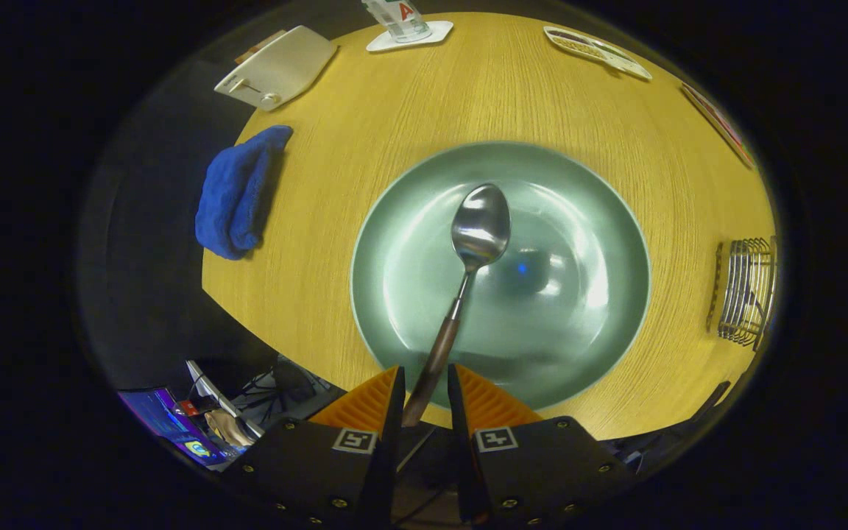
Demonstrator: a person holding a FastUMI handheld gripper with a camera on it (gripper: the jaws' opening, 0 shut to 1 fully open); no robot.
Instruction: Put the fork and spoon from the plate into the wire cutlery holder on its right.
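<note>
One spoon (480, 230) hangs clenched by its handle tip in our tongs (424, 390) above the plate (394, 294); swinging right toward the wire cutlery holder (746, 291), it could slip.

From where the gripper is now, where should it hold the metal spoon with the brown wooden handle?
Grip the metal spoon with the brown wooden handle by that handle's end, coming from the near rim of the green plate. The handle points straight back between the gripper fingers, which already flank it; whether both press on it is unclear.
</note>
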